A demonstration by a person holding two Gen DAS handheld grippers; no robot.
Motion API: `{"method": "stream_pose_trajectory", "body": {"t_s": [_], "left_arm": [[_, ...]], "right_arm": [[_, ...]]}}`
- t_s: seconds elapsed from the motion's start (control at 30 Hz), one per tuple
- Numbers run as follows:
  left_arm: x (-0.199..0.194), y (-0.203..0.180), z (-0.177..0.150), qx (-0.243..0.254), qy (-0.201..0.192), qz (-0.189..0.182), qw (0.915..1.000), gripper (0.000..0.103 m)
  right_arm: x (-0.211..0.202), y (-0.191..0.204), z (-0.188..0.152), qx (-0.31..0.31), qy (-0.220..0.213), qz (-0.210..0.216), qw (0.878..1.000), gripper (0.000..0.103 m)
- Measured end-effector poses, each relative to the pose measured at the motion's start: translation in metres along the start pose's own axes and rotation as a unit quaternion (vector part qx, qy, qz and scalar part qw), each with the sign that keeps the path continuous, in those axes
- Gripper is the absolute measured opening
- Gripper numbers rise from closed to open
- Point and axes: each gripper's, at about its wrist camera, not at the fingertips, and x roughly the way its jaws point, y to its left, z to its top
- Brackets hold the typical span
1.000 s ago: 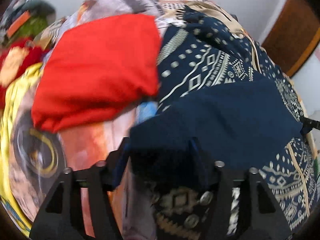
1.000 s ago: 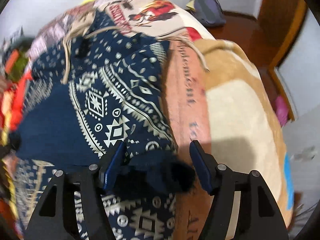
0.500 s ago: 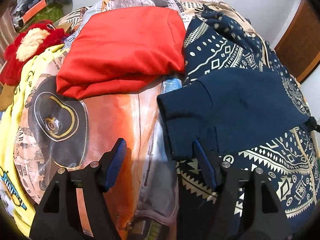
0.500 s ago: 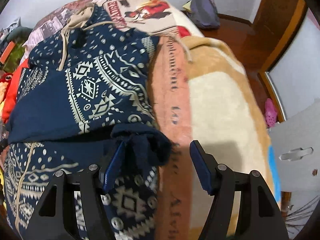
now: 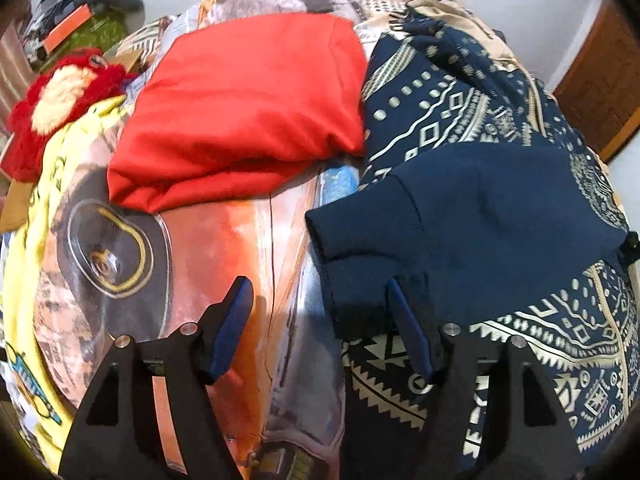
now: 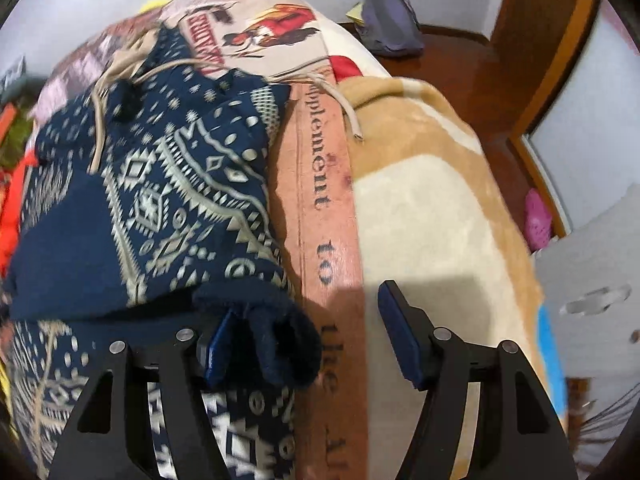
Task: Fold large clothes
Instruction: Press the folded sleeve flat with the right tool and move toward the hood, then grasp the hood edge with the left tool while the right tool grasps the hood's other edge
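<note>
Left tongs (image 5: 320, 320) and right tongs (image 6: 306, 338), both spread wide and gripping nothing, over a bed (image 5: 224, 248).

A navy patterned hoodie (image 5: 472, 216) lies on the bed; its plain cuffs touch the left tongs' right finger and the right tongs' left finger. A folded red garment (image 5: 244, 108) lies beside it.

navy patterned hoodie (image 5: 472, 208), sleeves folded inward

This is a bedroom in a home: a bed with a printed bedsheet (image 5: 224, 240), a beige blanket (image 6: 432, 208), a wooden door (image 5: 600, 92) at upper right, and plain white walls.
</note>
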Motion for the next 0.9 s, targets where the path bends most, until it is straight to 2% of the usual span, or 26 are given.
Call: {"method": "stream_pose_trajectory", "body": {"t_s": [0.1, 0.2, 0.47, 0.6, 0.77, 0.9], "left_arm": [[-0.014, -0.005, 0.01, 0.015, -0.015, -0.011, 0.9997, 0.069], [-0.033, -0.016, 0.03, 0.033, -0.042, -0.017, 0.9985, 0.069], [-0.073, -0.06, 0.1, 0.084, -0.119, -0.037, 0.9886, 0.07], [-0.081, -0.086, 0.135, 0.105, -0.147, -0.053, 0.9822, 0.072], [-0.069, -0.113, 0.172, 0.122, -0.165, -0.063, 0.9767, 0.079], [-0.038, -0.127, 0.211, 0.116, -0.154, -0.059, 0.9795, 0.079]], "right_arm": [[-0.023, 0.006, 0.001, -0.033, -0.016, -0.011, 0.999, 0.064], [-0.047, 0.005, 0.007, -0.04, -0.043, -0.011, 0.998, 0.064], [-0.106, 0.018, 0.057, -0.025, -0.142, 0.035, 0.989, 0.064], [-0.111, 0.035, 0.087, -0.024, -0.165, 0.053, 0.985, 0.064], [-0.102, 0.058, 0.115, -0.038, -0.176, 0.065, 0.981, 0.064], [-0.077, 0.079, 0.144, -0.047, -0.162, 0.078, 0.983, 0.064]]}}
